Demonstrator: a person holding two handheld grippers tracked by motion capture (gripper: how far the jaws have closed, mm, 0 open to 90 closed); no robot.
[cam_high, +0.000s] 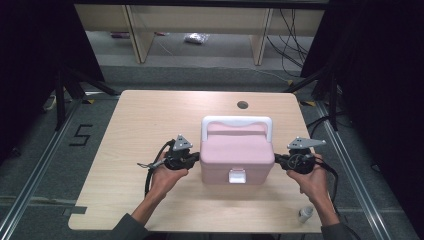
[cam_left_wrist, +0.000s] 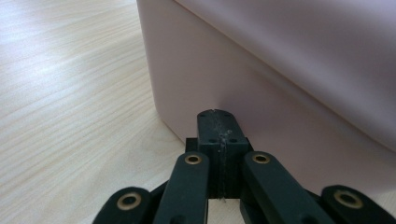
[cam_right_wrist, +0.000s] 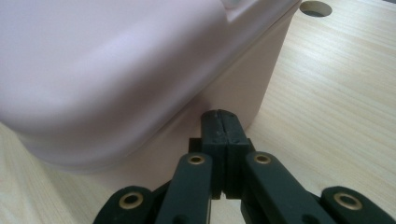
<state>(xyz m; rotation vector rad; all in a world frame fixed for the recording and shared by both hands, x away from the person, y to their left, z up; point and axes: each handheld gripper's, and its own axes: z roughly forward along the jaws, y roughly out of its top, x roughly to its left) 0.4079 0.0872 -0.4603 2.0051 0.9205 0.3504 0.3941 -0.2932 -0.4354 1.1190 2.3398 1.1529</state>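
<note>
A pink lidded box (cam_high: 236, 155) with a white handle (cam_high: 236, 121) and a white front latch (cam_high: 236, 175) stands in the middle of the wooden table (cam_high: 140, 125). My left gripper (cam_high: 198, 157) is shut, its tips against the box's left wall (cam_left_wrist: 187, 79). My right gripper (cam_high: 275, 158) is shut too, its tips at the box's right wall (cam_right_wrist: 233, 93) just under the lid's overhang (cam_right_wrist: 116, 70). Nothing sits between either pair of jaws. In the left gripper view the shut tips (cam_left_wrist: 217, 116) meet the pink side near its corner.
A small clear bottle (cam_high: 305, 214) stands near the table's front right corner. A round cable hole (cam_high: 242, 105) lies behind the box. Black frames and cables flank the table on both sides.
</note>
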